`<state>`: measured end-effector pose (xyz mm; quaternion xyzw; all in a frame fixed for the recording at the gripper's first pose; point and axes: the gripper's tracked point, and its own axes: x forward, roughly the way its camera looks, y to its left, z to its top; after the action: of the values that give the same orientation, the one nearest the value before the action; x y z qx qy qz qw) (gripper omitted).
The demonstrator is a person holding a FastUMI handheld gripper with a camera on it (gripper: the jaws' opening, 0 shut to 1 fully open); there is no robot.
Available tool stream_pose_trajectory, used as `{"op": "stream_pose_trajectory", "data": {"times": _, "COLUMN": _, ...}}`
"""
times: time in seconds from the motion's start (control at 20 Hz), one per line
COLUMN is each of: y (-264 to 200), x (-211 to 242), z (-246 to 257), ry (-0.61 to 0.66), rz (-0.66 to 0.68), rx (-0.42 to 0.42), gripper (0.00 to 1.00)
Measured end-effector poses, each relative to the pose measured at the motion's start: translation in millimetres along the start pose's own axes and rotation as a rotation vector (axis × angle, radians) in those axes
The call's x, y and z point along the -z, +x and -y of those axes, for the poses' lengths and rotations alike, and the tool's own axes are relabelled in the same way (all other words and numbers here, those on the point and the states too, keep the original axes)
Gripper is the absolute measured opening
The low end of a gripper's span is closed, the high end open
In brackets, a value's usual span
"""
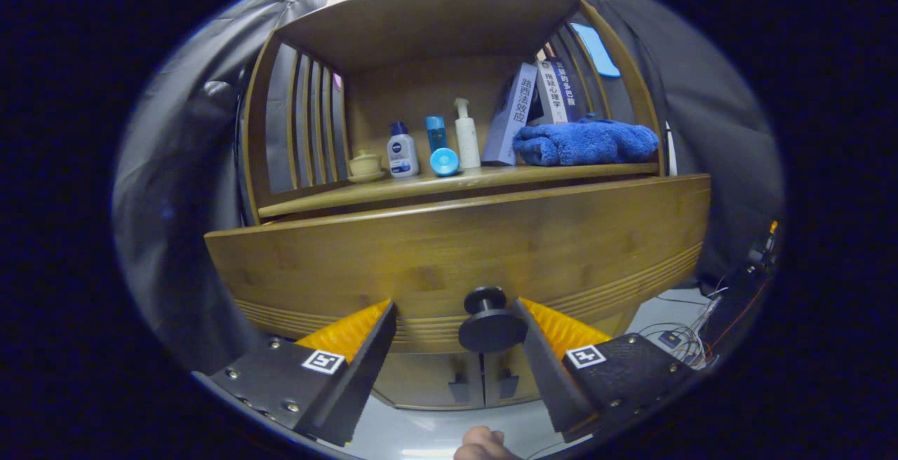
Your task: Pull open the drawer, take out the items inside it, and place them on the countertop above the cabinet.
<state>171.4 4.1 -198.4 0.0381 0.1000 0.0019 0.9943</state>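
gripper [454, 320] spread, knob [489, 321] by right finger | drawer [456, 256] closed | towel [586, 141], bottles [403, 151] on countertop [393, 190]

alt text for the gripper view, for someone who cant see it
The open gripper hangs at a wooden cabinet's closed drawer front, its round dark knob between the fingers, nearer the right one. On the countertop above stand bottles, books and a blue towel.
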Motion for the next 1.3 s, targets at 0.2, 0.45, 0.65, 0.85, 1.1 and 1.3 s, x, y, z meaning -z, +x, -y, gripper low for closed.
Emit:
{"op": "stream_pose_trajectory", "data": {"times": 0.2, "y": 28, "x": -6, "z": -2, "ry": -0.012, "rz": 0.006, "rx": 0.006, "gripper": 0.99}}
{"op": "stream_pose_trajectory", "data": {"times": 0.45, "y": 52, "x": -12, "z": -4, "ry": -0.032, "rz": 0.036, "rx": 0.013, "gripper": 0.99}}
{"op": "stream_pose_trajectory", "data": {"times": 0.65, "y": 70, "x": -14, "z": -6, "ry": -0.054, "rz": 0.041, "rx": 0.02, "gripper": 0.99}}
{"op": "stream_pose_trajectory", "data": {"times": 0.85, "y": 70, "x": -13, "z": -7, "ry": -0.069, "rz": 0.061, "rx": 0.029, "gripper": 0.99}}
{"op": "stream_pose_trajectory", "data": {"times": 1.1, "y": 71, "x": -13, "z": -6, "ry": -0.075, "rz": 0.057, "rx": 0.029, "gripper": 0.99}}
{"op": "stream_pose_trajectory", "data": {"times": 1.3, "y": 71, "x": -14, "z": -6, "ry": -0.087, "rz": 0.07, "rx": 0.03, "gripper": 0.99}}
